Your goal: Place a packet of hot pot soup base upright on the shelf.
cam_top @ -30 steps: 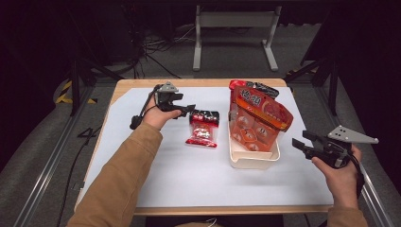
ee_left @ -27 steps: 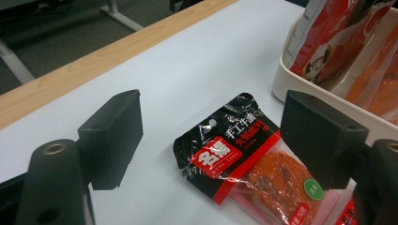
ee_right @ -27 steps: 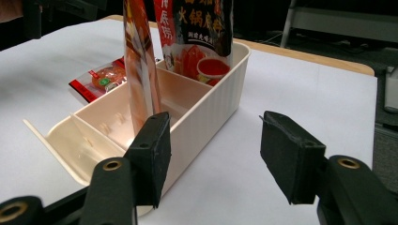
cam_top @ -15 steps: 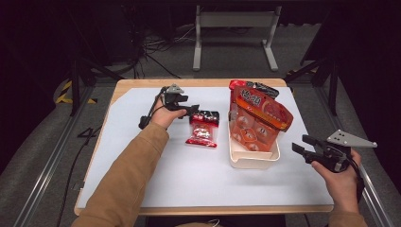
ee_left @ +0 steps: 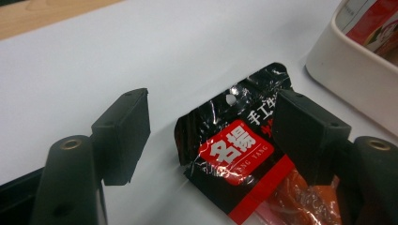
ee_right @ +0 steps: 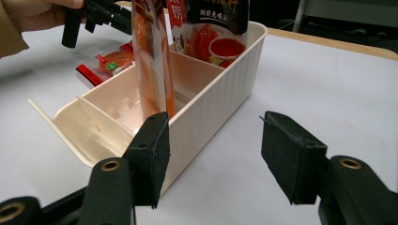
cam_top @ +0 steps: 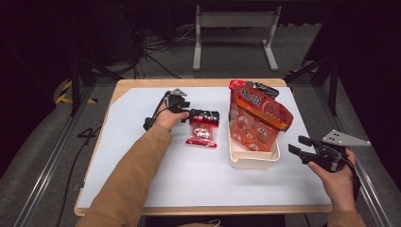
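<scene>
A small black-and-red snack packet (cam_top: 202,132) (ee_left: 239,154) lies flat on the white mat, left of a cream divided bin (cam_top: 253,161) (ee_right: 211,98). My left gripper (cam_top: 201,115) (ee_left: 211,101) is low over the packet's top edge. Its jaws have just been closing a little and stand open, the packet's corner between them and the pads not pressing. A large orange snack bag (cam_top: 257,118) (ee_right: 150,70) stands in the bin, with a second bag (cam_top: 255,87) (ee_right: 206,28) behind it. My right gripper (cam_top: 295,144) (ee_right: 213,136) hovers open beside the bin's right wall, holding nothing.
A white mat (cam_top: 189,179) covers most of the wooden table (cam_top: 198,82). The bin's near compartments hold nothing. A metal stand and cables are on the dark floor beyond the table. The right gripper view also shows the left gripper (ee_right: 94,14) far off.
The left hand has sunk and shifted right, bringing its jaws down onto the packet's top edge. The right hand has stayed where it was.
</scene>
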Tool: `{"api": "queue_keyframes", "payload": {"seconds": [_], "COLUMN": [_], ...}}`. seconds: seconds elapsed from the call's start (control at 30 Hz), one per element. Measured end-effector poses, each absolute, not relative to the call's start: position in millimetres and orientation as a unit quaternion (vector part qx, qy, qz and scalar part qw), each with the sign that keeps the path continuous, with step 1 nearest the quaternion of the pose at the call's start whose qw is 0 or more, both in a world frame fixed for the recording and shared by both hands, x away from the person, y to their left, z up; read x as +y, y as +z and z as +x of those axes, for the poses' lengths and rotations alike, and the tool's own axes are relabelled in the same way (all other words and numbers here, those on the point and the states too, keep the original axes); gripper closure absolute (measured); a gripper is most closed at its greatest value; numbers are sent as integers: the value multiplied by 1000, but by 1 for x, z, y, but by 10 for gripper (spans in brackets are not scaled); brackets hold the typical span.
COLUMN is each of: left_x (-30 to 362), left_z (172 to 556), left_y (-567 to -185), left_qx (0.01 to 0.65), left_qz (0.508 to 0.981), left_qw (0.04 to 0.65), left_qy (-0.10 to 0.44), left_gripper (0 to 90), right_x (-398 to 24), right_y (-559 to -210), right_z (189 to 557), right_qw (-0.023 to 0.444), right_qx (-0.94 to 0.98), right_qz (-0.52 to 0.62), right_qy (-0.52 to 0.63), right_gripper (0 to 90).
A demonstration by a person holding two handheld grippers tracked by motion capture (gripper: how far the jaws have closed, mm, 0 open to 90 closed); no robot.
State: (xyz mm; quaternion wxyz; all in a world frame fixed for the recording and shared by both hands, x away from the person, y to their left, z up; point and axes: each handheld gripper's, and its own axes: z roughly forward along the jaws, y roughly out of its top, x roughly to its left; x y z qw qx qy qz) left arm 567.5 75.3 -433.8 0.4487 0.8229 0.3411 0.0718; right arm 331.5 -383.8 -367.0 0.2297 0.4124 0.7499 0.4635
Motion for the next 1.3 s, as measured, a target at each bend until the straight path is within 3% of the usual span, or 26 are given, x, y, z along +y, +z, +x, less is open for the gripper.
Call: {"api": "queue_keyframes", "payload": {"seconds": [0.33,0.57,1.17,1.3], "left_x": [69,67,73,74], "left_z": [569,569,567,565], "left_y": [-442,-444,-445,-442], "left_qx": [332,325,318,317], "left_qz": [838,843,860,858], "left_qw": [430,426,392,396], "left_qy": [53,47,76,82], "left_gripper": [326,408,875,897], "right_x": [-382,-382,-382,-382], "right_y": [-370,-371,-371,-371], "right_z": [333,333,333,333], "right_qw": [224,221,220,221], "right_qx": [753,752,752,752], "right_qz": [412,414,411,411], "right_qy": [462,463,466,466], "right_gripper": [423,419,420,422]}}
